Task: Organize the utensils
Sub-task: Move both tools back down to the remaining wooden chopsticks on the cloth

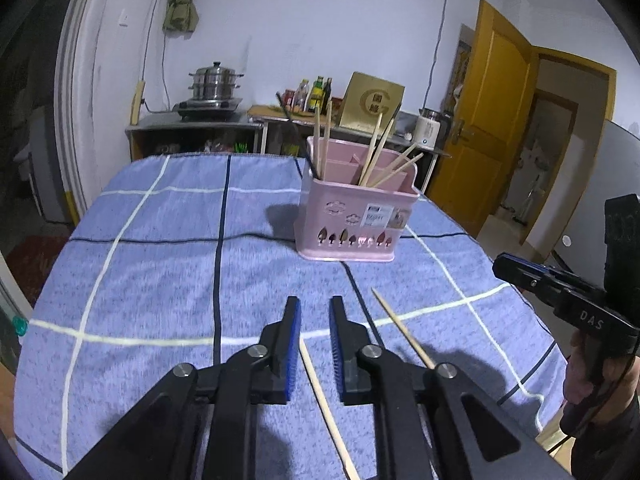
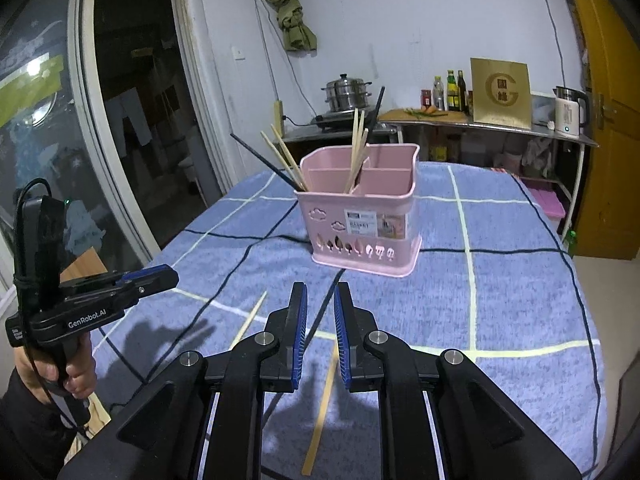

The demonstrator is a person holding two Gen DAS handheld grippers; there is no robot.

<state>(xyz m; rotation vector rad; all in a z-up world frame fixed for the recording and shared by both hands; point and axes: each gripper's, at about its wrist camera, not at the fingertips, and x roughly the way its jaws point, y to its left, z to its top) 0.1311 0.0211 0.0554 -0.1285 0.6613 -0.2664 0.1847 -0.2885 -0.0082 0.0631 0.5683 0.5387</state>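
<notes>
Both my left gripper [image 1: 315,312] and right gripper [image 2: 320,298] are partly open holding nothing, each hovering over a loose chopstick [image 1: 324,404] on the blue cloth [image 1: 160,280], pink holder [image 1: 352,216] further back.

Both wrist views face shared pink caddy [image 1: 356,208].

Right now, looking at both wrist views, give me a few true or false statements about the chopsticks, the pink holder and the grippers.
1. The pink holder stands upright on the blue checked cloth. True.
2. Every chopstick is already in the holder. False: two loose chopsticks lie on the cloth.
3. The left gripper grips a chopstick. False: its jaws are open, with one chopstick lying on the cloth below them.
4. The right gripper is open and empty. True.
5. The holder contains only spoons. False: it holds chopsticks.
</notes>
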